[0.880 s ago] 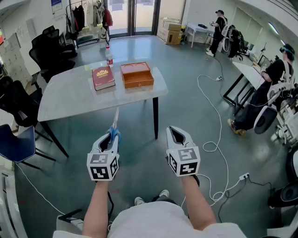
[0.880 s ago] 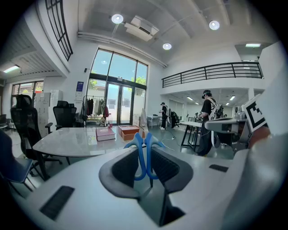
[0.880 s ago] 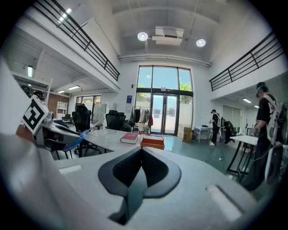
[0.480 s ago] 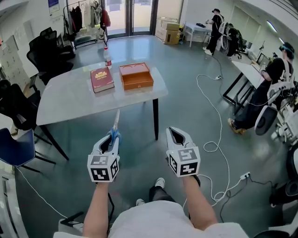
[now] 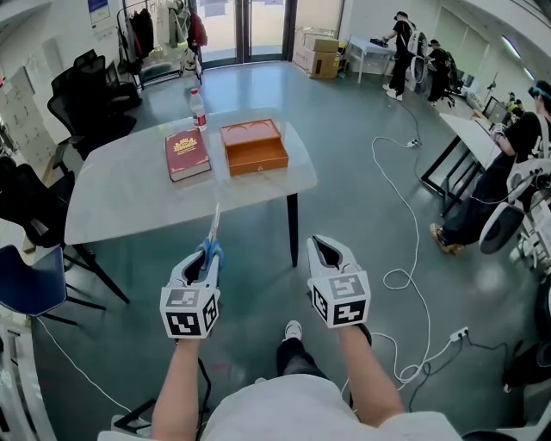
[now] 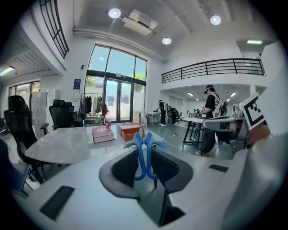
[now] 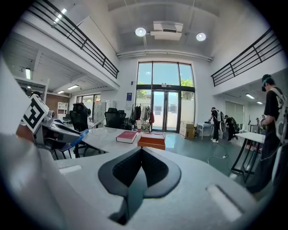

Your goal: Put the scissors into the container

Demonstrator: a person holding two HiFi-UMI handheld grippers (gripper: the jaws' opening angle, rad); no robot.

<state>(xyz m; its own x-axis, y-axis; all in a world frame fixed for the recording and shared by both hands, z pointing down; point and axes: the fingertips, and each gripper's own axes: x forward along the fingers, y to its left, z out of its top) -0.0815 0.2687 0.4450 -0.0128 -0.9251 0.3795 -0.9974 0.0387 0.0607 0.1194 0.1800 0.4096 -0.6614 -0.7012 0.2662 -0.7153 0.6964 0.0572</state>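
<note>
Bright, even light: daylight through the glass doors [image 7: 165, 96] plus round ceiling lights [image 6: 114, 13]; faint sheen on table [image 5: 129, 194] and floor [image 5: 362, 198], shadows weak. Gripper views: heavy fisheye bending, black corners; scissors [image 6: 142, 155] close to lens slightly soft, background sharp. Head view: straight lines bow toward the edges.
</note>
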